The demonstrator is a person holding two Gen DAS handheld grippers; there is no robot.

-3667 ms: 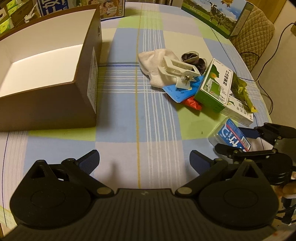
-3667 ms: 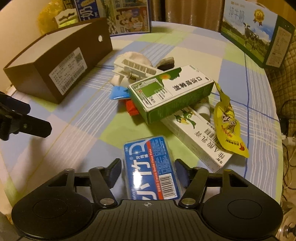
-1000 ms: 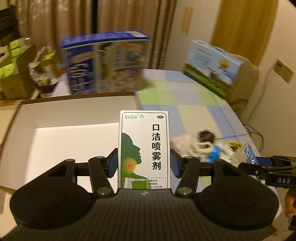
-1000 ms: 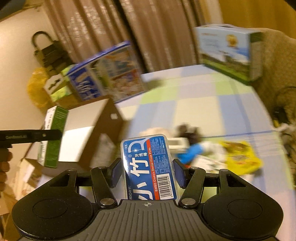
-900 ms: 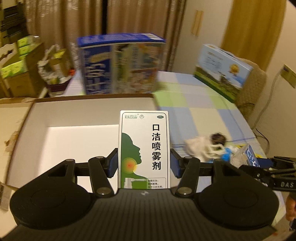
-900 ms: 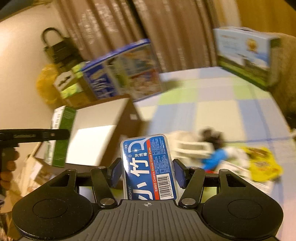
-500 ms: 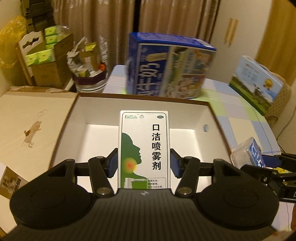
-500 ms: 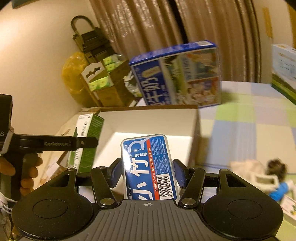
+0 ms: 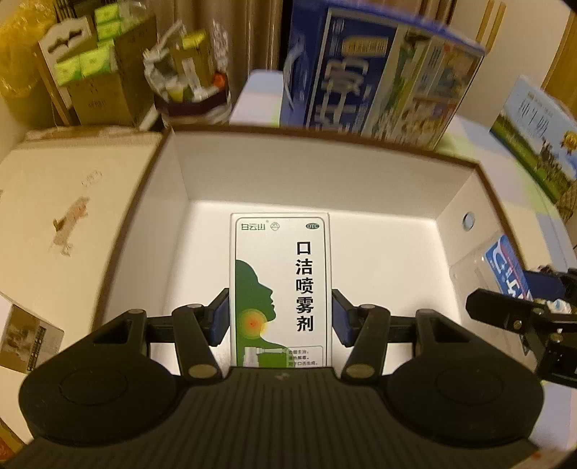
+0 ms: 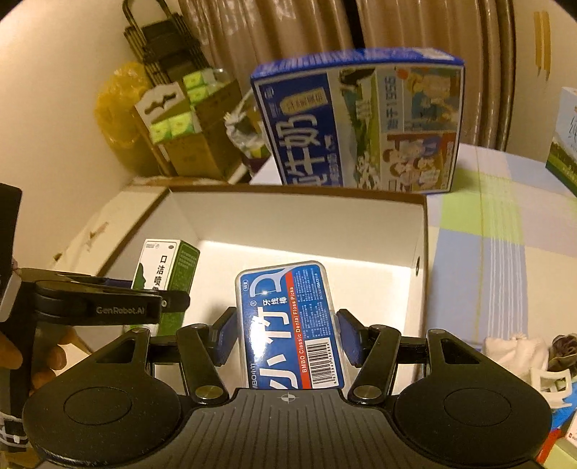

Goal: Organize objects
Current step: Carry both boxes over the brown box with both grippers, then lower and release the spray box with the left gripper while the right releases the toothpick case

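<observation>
A blue milk carton point(image 10: 360, 122) stands before brown curtains point(image 10: 324, 32) (slightly blurred).

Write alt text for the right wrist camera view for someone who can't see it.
The right gripper holds a blue dental floss pick case above an open, white-lined cardboard box. At left, the left gripper holds a green and white spray box over the same box, with a blue milk carton standing behind.

Bare box floor point(image 9: 378, 259) below; milk carton point(image 9: 378, 72) behind.
</observation>
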